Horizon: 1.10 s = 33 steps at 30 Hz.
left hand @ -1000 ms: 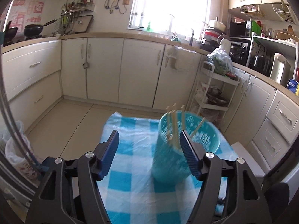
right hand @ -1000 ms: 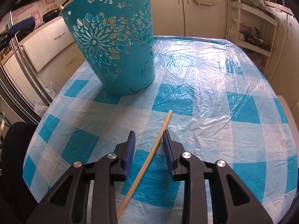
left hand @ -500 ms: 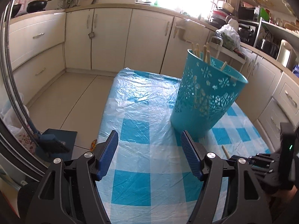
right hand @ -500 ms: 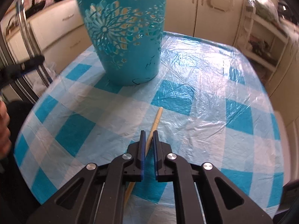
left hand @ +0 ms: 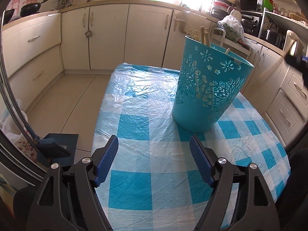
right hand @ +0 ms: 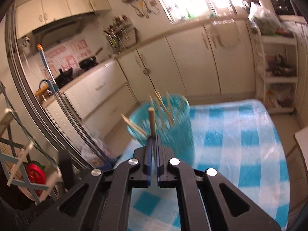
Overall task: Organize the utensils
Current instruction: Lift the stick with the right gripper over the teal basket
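- Left gripper [left hand: 152, 159]: spread wide, has just been opening, nothing between its jaws, above the blue-checked plastic-covered tabletop [left hand: 134, 127].
- Turquoise perforated plastic basket [left hand: 209, 90]: upright, several wooden sticks already inside.
- Right gripper [right hand: 153, 140]: pinching one wooden chopstick [right hand: 152, 123], lifted near the basket; drop-in left.

Bare checked tablecloth [left hand: 134, 127] ahead, teal basket [left hand: 209, 88] blocking right, chopsticks [left hand: 202, 35] crowding its mouth

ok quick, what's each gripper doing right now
left gripper: open, nothing between its jaws, which have just been opening.
right gripper: shut on a wooden chopstick, raised in front of the blue basket.
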### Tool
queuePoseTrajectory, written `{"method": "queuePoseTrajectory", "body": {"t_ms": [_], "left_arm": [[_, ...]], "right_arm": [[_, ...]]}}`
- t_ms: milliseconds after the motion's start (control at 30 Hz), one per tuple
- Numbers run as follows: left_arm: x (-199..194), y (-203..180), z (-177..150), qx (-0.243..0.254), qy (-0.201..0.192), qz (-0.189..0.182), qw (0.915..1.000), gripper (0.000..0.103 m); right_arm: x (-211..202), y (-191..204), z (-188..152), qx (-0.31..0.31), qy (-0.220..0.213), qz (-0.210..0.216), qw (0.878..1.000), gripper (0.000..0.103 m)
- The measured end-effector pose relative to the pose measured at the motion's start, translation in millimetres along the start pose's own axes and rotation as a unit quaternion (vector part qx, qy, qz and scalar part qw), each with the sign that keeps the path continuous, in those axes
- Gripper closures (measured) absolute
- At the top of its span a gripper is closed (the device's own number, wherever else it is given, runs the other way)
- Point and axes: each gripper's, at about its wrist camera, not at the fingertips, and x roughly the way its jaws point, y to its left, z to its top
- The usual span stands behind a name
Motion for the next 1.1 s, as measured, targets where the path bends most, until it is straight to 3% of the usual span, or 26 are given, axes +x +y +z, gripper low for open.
{"method": "queuePoseTrajectory", "body": {"t_ms": [133,233,333,400,433,467,500,633,733,867,933,1000,1100], "left_arm": [[1.7,3.6,1.0,-0.009,0.003,-0.002,1.0,0.03],[2.4,4.5,0.7,-0.011,0.003,-0.002,0.9999,0.03],[3.0,5.7,0.4,-0.012,0.006,0.002,0.9999,0.03],[3.8,8.2,0.5,-0.018,0.008,0.002,0.9998,0.03],[4.1,9.6,0.8,-0.022,0.009,0.001,0.9997,0.03],[4.1,11.0,1.0,-0.025,0.009,0.0,0.9996,0.03],[4.4,12.0,0.8,-0.028,0.01,-0.002,0.9996,0.029],[8.7,11.2,0.1,-0.029,0.018,-0.008,0.9994,0.028],[8.7,8.7,-0.1,-0.023,0.018,-0.007,0.9996,0.028],[9.8,10.6,-0.4,-0.031,0.022,-0.009,0.9992,0.027],[10.7,12.3,-0.7,-0.035,0.024,-0.01,0.999,0.027],[11.3,12.4,-0.8,-0.035,0.025,-0.011,0.999,0.027],[12.2,11.4,-1.1,-0.033,0.025,-0.012,0.9991,0.027]], "right_arm": [[4.9,14.4,39.4,-0.021,-0.024,0.016,0.999,0.101],[11.7,19.4,52.3,-0.041,-0.015,0.008,0.999,0.101],[17.7,19.3,41.9,-0.044,0.014,-0.017,0.999,0.101],[23.8,3.5,19.8,-0.013,0.047,-0.037,0.998,0.099],[23.2,-8.7,3.9,0.009,0.056,-0.052,0.997,0.09],[23.9,-18.6,-10.8,0.03,0.064,-0.071,0.995,0.056],[26.6,-30.4,-27.2,0.047,0.077,-0.098,0.991,0.041],[61.4,-74.7,-81.2,0.095,0.145,-0.172,0.97,0.054],[89.7,-84.4,-92.5,0.098,0.164,-0.2,0.961,0.062],[121.1,-89.5,-101.6,0.084,0.187,-0.24,0.949,0.062],[125.3,-80.6,-102.7,0.033,0.182,-0.265,0.946,0.067],[123.4,-76.1,-104.4,0.001,0.192,-0.253,0.948,0.088],[108.5,-78.9,-106.1,-0.011,0.207,-0.227,0.952,0.099]]}}
